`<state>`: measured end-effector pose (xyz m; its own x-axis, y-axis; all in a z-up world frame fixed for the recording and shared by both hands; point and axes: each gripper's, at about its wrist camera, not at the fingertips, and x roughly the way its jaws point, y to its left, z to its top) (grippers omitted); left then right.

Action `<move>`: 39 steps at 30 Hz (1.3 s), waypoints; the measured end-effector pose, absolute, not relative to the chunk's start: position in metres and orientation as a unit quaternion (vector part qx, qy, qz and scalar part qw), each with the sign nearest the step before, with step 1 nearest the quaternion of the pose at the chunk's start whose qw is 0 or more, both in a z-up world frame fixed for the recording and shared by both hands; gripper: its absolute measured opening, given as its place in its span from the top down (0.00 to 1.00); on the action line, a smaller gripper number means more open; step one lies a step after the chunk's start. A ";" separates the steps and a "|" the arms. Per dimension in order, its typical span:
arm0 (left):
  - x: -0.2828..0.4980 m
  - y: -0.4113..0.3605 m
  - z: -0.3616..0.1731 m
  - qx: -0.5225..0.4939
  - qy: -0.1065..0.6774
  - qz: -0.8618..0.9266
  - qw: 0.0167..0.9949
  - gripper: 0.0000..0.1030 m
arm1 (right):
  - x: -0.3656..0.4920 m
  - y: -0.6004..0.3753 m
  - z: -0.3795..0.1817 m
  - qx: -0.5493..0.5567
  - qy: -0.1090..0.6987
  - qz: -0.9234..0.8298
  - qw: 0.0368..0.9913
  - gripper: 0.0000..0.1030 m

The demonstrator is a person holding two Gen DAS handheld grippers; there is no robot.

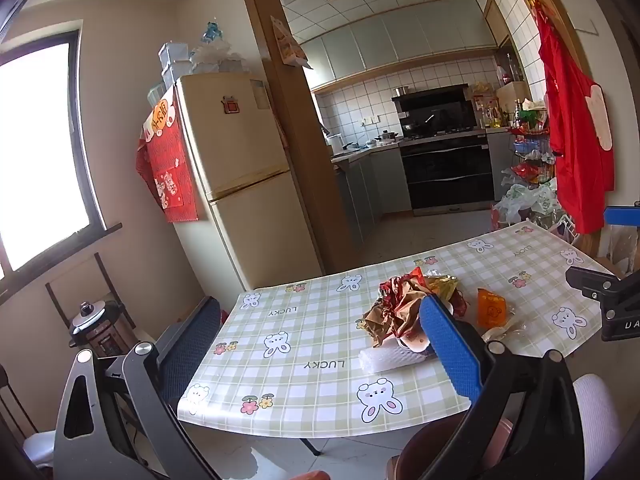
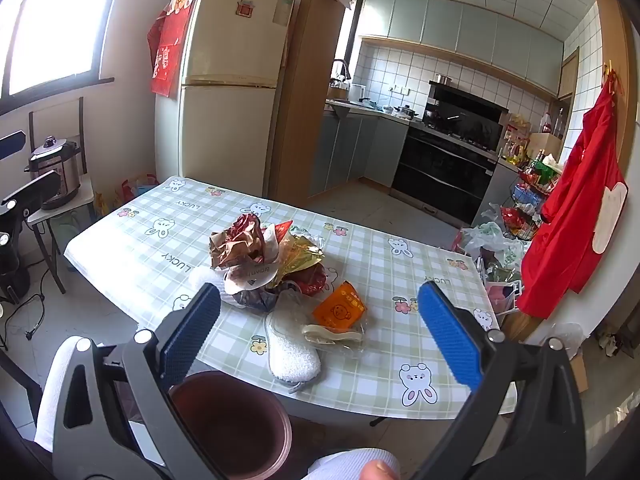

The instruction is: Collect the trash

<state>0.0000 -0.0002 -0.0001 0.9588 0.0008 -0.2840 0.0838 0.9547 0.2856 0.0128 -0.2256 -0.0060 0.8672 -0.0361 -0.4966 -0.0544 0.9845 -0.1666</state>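
Note:
A heap of crumpled foil and paper wrappers [image 2: 256,256] lies mid-table on the green checked bunny cloth [image 2: 400,280]. Beside it are an orange packet [image 2: 340,308], a clear wrapper with a cream strip [image 2: 332,334] and a white foam sleeve [image 2: 292,352]. My right gripper [image 2: 320,292] hovers open just short of the near table edge, nothing between its pads. My left gripper [image 1: 320,304] is open too, over the table's left part, with the heap [image 1: 404,304] behind its blue pad [image 1: 448,344]. A brown bin [image 2: 232,420] stands below the near edge.
A cream fridge [image 1: 232,152] stands beyond the table's left end, and the kitchen opens behind it. A pressure cooker [image 2: 54,168] sits on a stool at the left. Plastic bags [image 2: 496,240] and a red apron [image 2: 576,220] crowd the right end. White fabric [image 2: 60,384] is near the bin.

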 end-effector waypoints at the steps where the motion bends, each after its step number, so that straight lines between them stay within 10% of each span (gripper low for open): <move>1: 0.000 0.000 0.000 0.148 0.141 -0.021 0.979 0.05 | 0.013 -0.225 -0.006 -0.088 0.257 0.005 0.962 0.05; 39: 0.001 0.002 -0.003 0.151 0.144 -0.020 0.978 0.05 | 0.010 -0.225 -0.007 -0.088 0.259 0.004 0.962 0.05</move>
<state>0.0014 0.0017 -0.0027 0.9578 0.0048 -0.2874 0.0819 0.9539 0.2887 0.0103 -0.2252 -0.0070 0.8655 -0.0381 -0.4995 -0.0528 0.9846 -0.1665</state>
